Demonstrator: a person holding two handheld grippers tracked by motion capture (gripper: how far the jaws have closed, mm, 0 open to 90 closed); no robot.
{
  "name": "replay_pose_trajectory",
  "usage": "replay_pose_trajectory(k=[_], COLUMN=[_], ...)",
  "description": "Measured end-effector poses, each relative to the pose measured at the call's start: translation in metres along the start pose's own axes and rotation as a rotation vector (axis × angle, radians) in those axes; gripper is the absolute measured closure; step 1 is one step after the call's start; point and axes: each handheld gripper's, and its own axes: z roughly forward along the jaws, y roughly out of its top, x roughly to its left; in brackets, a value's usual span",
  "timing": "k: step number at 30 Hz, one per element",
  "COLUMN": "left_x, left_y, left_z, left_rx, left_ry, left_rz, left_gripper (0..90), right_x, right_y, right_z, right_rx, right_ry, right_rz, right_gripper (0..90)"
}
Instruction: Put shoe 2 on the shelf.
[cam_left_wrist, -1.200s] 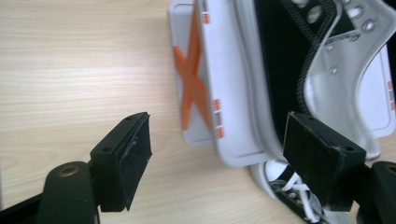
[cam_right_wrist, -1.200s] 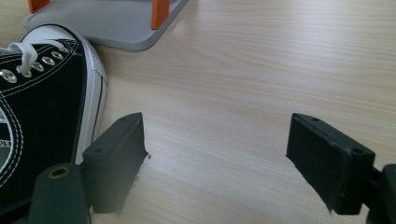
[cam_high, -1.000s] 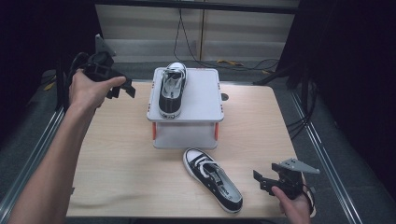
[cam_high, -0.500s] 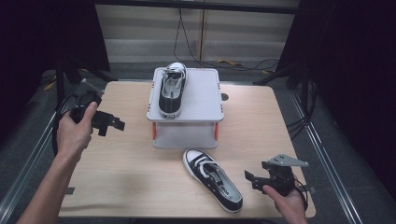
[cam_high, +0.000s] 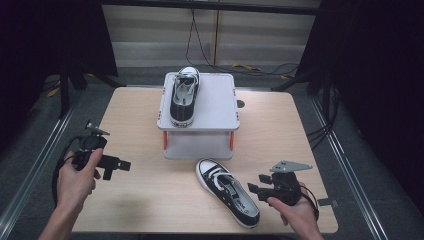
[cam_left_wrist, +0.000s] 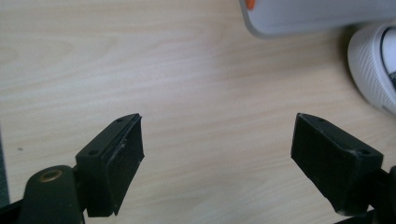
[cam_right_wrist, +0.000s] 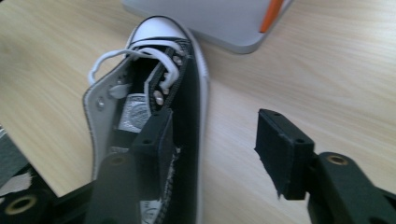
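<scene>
Pale wood table (cam_high: 140, 120) carries a grey box (cam_high: 215, 107) with one sneaker (cam_high: 183, 95) on top. I hold the left gripper (cam_high: 120, 165) wide apart over bare wood; my right gripper (cam_high: 253, 189), jaws spread, straddles the second sneaker's (cam_high: 227, 190) side wall.

High view: fixed overhead, facing forward and down, whole light wooden worktop (cam_high: 150, 200) in frame. Left gripper view: close, low over bare wood; white toe cap upper right. Right gripper view: close over the black-and-white canvas sneaker (cam_right_wrist: 154, 107). All share sneaker and grey plastic box (cam_high: 200, 145).
</scene>
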Motion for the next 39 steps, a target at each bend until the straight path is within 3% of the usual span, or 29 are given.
replay_pose_trajectory(k=[3,5,10,14,17,20,24,29,32,35,39], left_x=[-0.006,-0.017,-0.033,-0.041,-0.041,-0.041,-0.038,-0.034,-0.031,-0.028,-0.026], left_y=[-0.013,-0.026,-0.047,-0.059,-0.060,-0.063,-0.064,-0.065,-0.065,-0.066,-0.066], left_z=[0.008,0.010,0.021,0.031,0.035,0.037,0.035,0.035,0.037,0.038,0.038], left_rx=[0.008,-0.020,0.002,0.038,0.031,0.040,0.036,0.033,0.043,0.045,0.045], left_ry=[0.018,0.062,0.036,0.034,0.040,0.014,0.008,0.009,0.005,0.003,0.002], left_rz=[-0.016,-0.010,0.020,0.041,0.021,0.025,0.017,0.007,0.005,-0.002,-0.006], left_gripper=[16.9,17.7,16.6,16.8,16.8,16.9,16.9,16.9,16.9,16.9,17.0], right_x=[0.003,0.005,0.011,0.016,0.019,0.023,0.023,0.024,0.020,0.018,0.022], right_y=[0.002,0.002,0.007,0.019,0.026,0.026,0.030,0.037,0.039,0.039,0.042], right_z=[0.005,0.008,0.014,0.006,0.012,0.026,0.046,0.062,0.072,0.082,0.088], right_rx=[0.020,0.024,0.054,0.041,0.146,0.245,0.331,0.401,0.437,0.480,0.513], right_ry=[0.006,0.019,0.057,0.079,0.095,0.081,0.082,0.072,0.026,0.025,-0.016], right_rz=[-0.019,-0.029,-0.060,-0.064,-0.075,-0.083,-0.069,-0.086,-0.097,-0.099,-0.137], right_gripper=[52.9,54.7,54.5,54.5,54.3,54.5,54.4,58.5,62.6,66.6,67.8])
